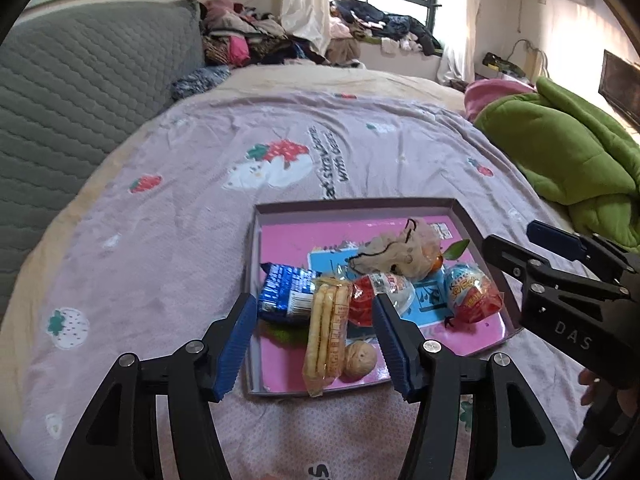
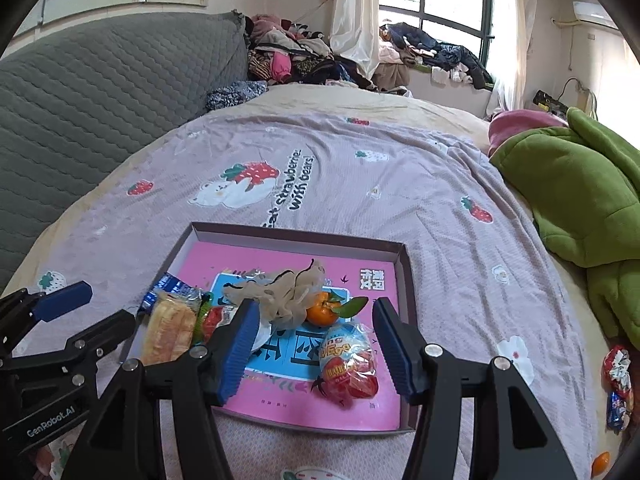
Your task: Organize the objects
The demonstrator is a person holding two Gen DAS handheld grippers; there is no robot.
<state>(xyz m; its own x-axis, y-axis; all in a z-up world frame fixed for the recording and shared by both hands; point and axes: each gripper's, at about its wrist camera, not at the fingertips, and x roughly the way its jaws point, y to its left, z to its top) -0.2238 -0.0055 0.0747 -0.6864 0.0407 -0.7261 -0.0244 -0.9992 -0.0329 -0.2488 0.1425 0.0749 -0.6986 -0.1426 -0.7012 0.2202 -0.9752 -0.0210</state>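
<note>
A shallow tray (image 1: 352, 205) with a pink printed floor lies on the strawberry bedsheet. In it are a blue snack packet (image 1: 284, 292), a long cracker pack (image 1: 326, 332), a walnut (image 1: 360, 360), a red-and-white wrapped sweet (image 1: 380, 296), a beige mesh pouch (image 1: 400, 252) and an egg-shaped toy candy (image 1: 470, 292). My left gripper (image 1: 314, 320) hangs open above the cracker pack, touching nothing. My right gripper (image 2: 316, 320) stands open over the tray (image 2: 296, 234), above a tangerine (image 2: 320, 314) with a leaf and the egg candy (image 2: 348, 360). Each gripper shows in the other's view, the right gripper (image 1: 520, 240) and the left gripper (image 2: 92, 312).
A green quilt (image 2: 580, 200) is bunched at the bed's right side. The grey quilted headboard (image 1: 80, 92) rises on the left, with piled clothes (image 1: 256, 36) behind. Loose wrapped sweets (image 2: 618, 372) and another tangerine (image 2: 600, 462) lie on the sheet at the right.
</note>
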